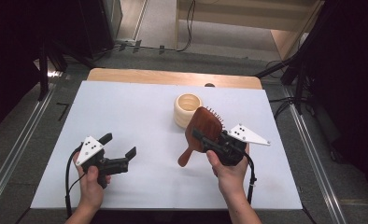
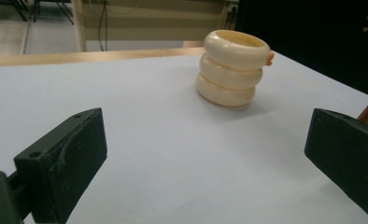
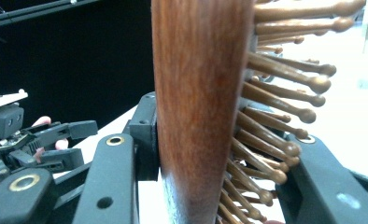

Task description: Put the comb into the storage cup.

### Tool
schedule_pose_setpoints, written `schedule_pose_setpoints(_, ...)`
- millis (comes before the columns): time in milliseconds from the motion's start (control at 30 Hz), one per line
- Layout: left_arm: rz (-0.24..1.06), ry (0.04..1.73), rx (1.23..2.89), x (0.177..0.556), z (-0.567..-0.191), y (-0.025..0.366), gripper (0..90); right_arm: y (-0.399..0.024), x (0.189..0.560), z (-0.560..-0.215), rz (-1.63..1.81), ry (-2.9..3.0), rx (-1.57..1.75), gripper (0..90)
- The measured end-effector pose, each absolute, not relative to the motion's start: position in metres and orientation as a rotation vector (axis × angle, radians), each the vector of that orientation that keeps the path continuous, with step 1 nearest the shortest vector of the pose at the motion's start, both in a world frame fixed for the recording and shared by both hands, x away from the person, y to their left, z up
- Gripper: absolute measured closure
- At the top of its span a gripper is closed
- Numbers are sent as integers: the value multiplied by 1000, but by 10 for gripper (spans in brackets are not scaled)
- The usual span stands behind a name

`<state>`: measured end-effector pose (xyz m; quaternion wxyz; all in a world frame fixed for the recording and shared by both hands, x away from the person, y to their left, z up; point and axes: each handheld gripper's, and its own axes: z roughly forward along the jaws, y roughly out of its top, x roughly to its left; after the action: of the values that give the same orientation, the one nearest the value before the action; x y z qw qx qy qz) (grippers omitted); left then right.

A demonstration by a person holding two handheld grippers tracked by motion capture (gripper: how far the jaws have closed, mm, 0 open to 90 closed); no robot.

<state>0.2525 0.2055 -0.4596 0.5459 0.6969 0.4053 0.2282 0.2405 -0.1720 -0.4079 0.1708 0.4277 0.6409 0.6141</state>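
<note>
We find the right gripper (image 1: pixel 209 141) clamped on the hairbrush (image 1: pixel 204 128) above the worktop (image 1: pixel 140 116), left gripper (image 1: pixel 119 145) released; the edge-on grip risks the brush pivoting against the holder (image 1: pixel 187 109).

A wooden table (image 1: pixel 126 74) has a big white sheet (image 1: pixel 140 116) on top. A cream ringed cup (image 1: pixel 187 109) stands on the sheet.
</note>
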Motion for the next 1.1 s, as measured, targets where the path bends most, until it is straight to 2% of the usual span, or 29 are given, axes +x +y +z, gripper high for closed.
schedule_pose_setpoints(233,591,917,1629,248,-460,245,0,-175,244,-407,1743,1812,1213,534)
schedule_pose_setpoints(433,624,958,1611,247,-468,274,2,-177,244,-402,1749,1802,1198,533)
schedule_pose_setpoints(1100,632,1017,1621,247,-483,287,2,-190,254,-376,1749,1734,1170,532)
